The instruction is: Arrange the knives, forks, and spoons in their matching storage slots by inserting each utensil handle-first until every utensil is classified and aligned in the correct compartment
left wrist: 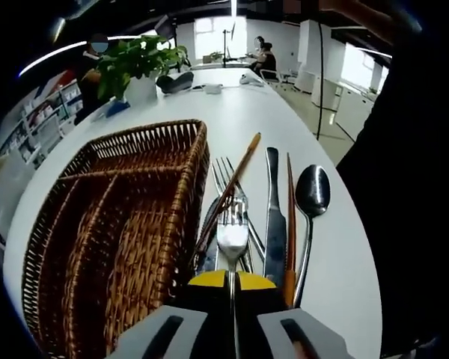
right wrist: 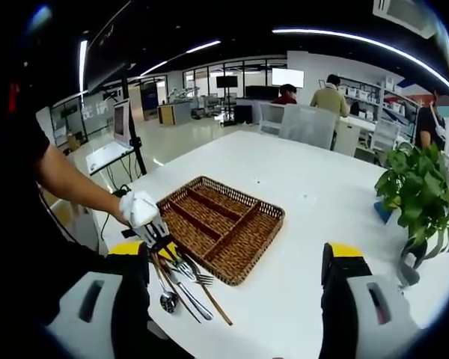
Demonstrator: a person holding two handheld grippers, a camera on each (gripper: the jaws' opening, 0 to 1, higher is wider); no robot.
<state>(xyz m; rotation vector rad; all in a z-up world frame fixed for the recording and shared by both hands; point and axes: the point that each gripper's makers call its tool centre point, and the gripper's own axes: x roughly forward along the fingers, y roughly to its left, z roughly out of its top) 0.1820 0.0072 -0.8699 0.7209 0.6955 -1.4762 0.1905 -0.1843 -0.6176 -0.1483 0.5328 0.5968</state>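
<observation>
Right up close, my left tool (left wrist: 233,280) has its yellow tips pinched on the neck of a fork (left wrist: 233,232), tines pointing away from me, so the handle trails back under the jaws. That grip suits a handle-first insert: I judge I can swing the fork over and slide it in without turning it round.

Beside the fork, the rest of the cutlery lies in a loose row on the white counter (left wrist: 269,120): another fork or two (left wrist: 226,173) tucked partly under, a knife (left wrist: 274,217), a spoon (left wrist: 312,196) furthest from the basket, and wooden chopsticks (left wrist: 232,191), one leaning against the basket's wall. They sit just next to the basket, so each trip is short.

Over to the wicker basket (left wrist: 135,224): long slots side by side plus a cross slot at the far end, and I see nothing in them yet. Sorting looks barely begun.

From the right gripper view, my right tool (right wrist: 236,277) hangs back with its jaws spread wide, holding nothing, well clear of the basket (right wrist: 223,224). There the left tool (right wrist: 146,217) sits over the cutlery pile (right wrist: 181,280) at the basket's corner.
</observation>
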